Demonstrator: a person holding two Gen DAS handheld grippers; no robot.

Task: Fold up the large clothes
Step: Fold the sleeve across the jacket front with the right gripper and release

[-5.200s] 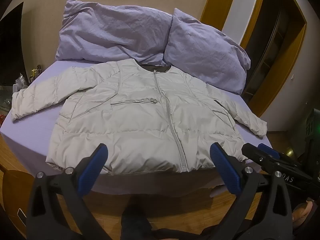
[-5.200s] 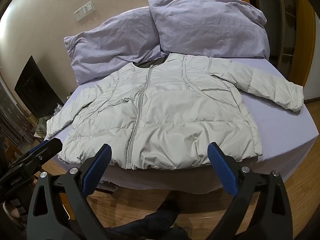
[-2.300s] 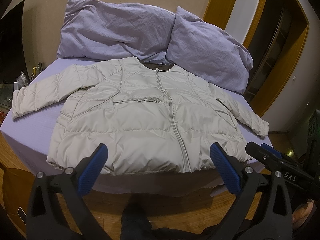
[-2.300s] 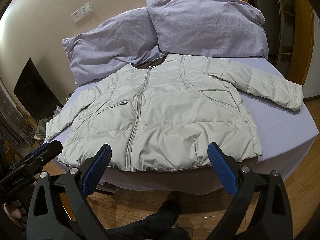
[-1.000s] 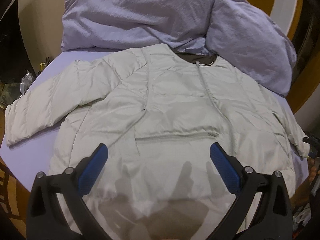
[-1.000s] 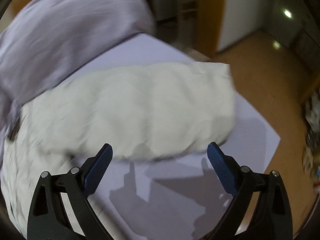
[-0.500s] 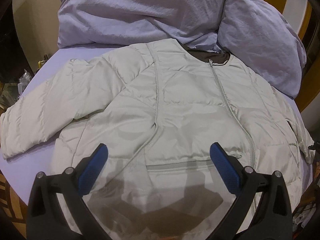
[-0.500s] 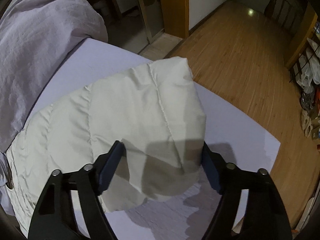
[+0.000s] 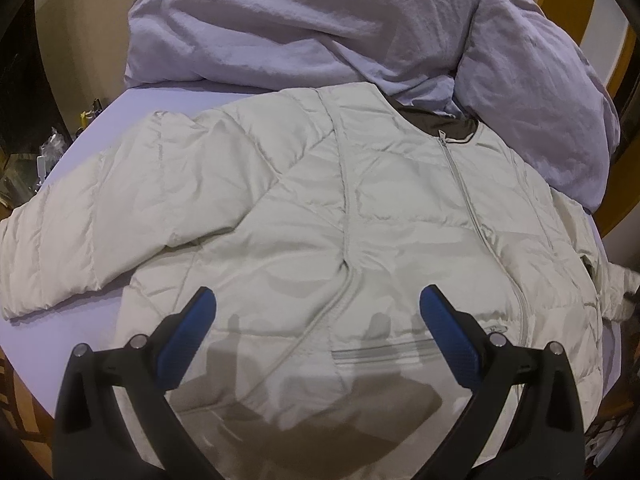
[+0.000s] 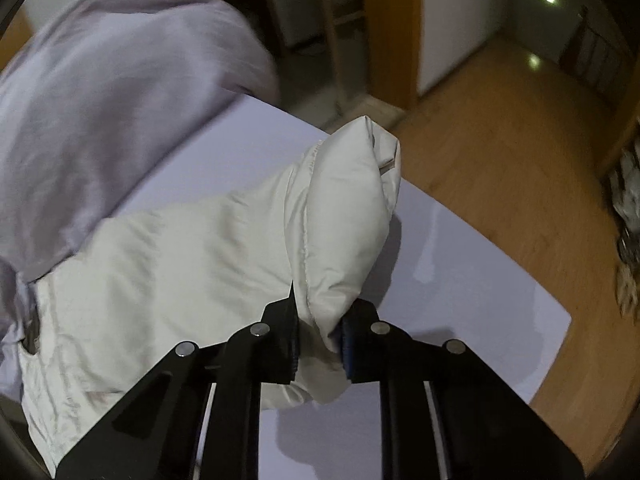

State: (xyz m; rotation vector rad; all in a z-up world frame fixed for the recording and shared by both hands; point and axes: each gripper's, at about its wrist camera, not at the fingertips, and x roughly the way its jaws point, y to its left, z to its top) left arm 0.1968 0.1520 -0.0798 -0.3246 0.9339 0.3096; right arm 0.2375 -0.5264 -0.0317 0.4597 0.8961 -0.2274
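Note:
A pale grey puffer jacket (image 9: 320, 216) lies face up and zipped on the lilac bed, collar toward the pillows. My left gripper (image 9: 316, 320) is open and hovers over the jacket's lower front, its blue pads apart and empty. Its left sleeve (image 9: 52, 240) lies spread out flat on the sheet. My right gripper (image 10: 318, 340) is shut on the cuff end of the other sleeve (image 10: 344, 216), which is pinched and lifted a little off the sheet.
Two lilac pillows (image 9: 304, 20) lean against the wall behind the collar. The bed sheet (image 10: 460, 272) ends at a corner close to the held sleeve, with wooden floor (image 10: 500, 120) and a doorway beyond. Clutter lies on the floor at the bed's left side (image 9: 48, 148).
My right gripper has closed on the sleeve end, which was between its open fingers half a second ago. My left gripper has moved further forward over the jacket, still open.

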